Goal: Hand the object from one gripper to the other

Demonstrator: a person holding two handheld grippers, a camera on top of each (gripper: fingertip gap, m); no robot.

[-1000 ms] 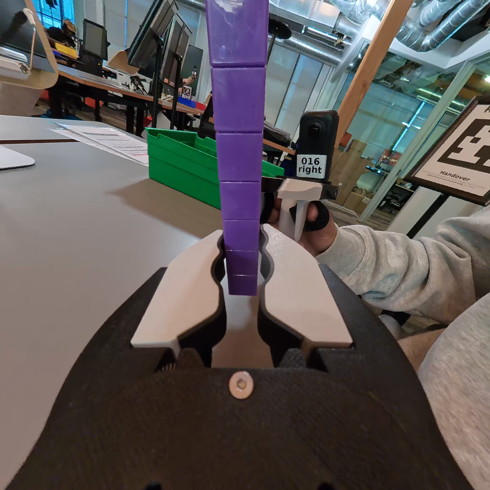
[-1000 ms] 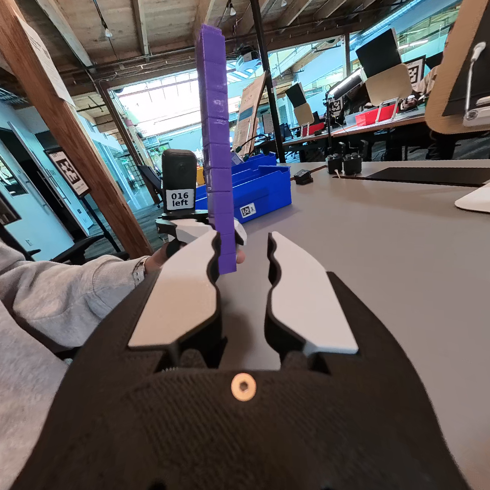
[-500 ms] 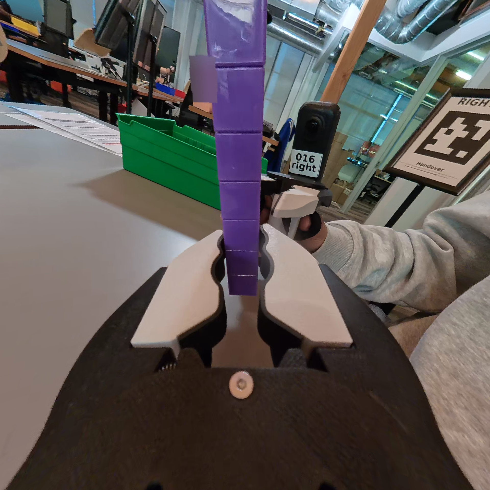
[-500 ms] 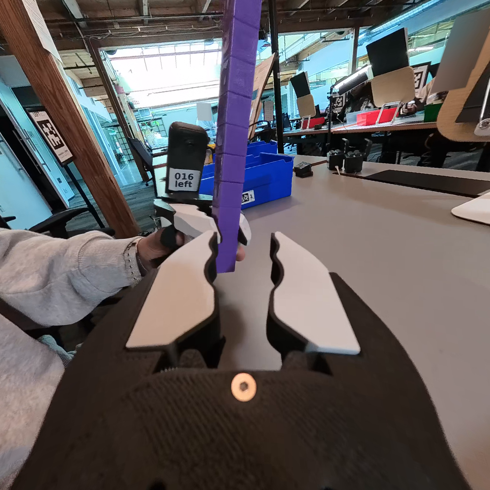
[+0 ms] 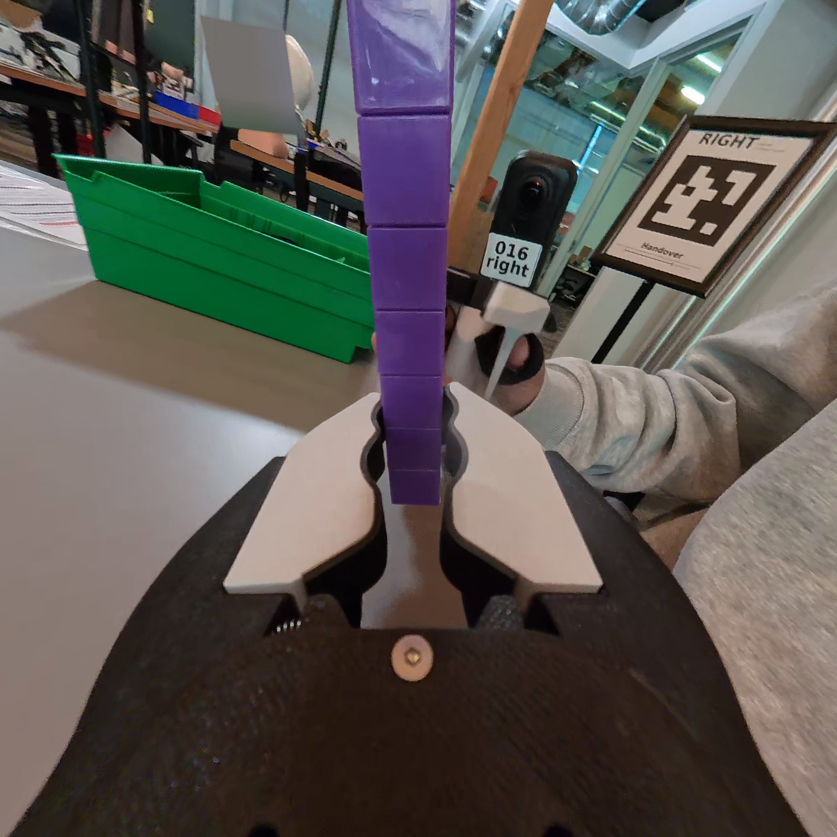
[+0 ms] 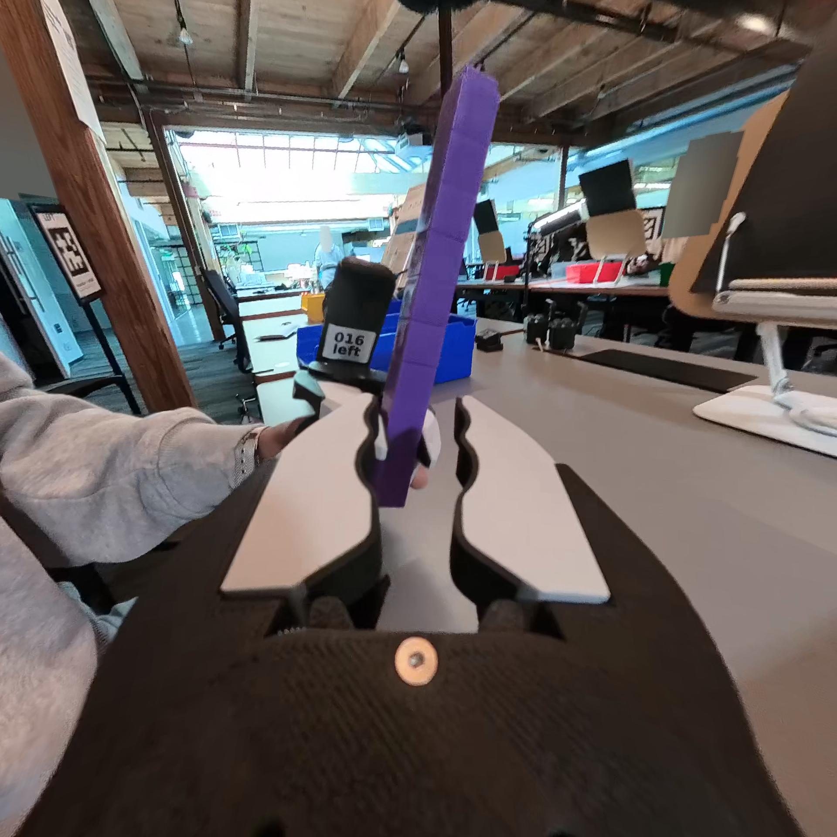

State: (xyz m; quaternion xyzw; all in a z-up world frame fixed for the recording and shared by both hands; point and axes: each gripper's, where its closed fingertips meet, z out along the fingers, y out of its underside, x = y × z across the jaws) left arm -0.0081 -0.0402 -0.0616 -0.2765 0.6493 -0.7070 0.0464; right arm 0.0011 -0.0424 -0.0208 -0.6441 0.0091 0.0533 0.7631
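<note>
Nearest us, our left tongs (image 5: 413,407) are clamped on the bottom segments of the one purple block bar (image 5: 407,271), which stands upright between the white fingers (image 5: 317,498) over the grey bench (image 5: 136,430). Compared with half a second ago, the green bin (image 5: 217,267) has slid toward the middle of the left view.

In the right view, our right tongs (image 6: 414,407) stay spread, gripping nothing. The purple block bar (image 6: 435,294) now sits lower and deeper between the fingers, touching or just beside the left one, and leans to the right where it was nearly straight before.

Farther off we count one green bin on the bench in the left view, one blue bin (image 6: 453,348) in the right view, and one white monitor foot (image 6: 770,416). Beyond stand one framed marker sign (image 5: 715,199) and a wooden post (image 5: 493,136), with rows of desks under a timber ceiling (image 6: 294,45).
</note>
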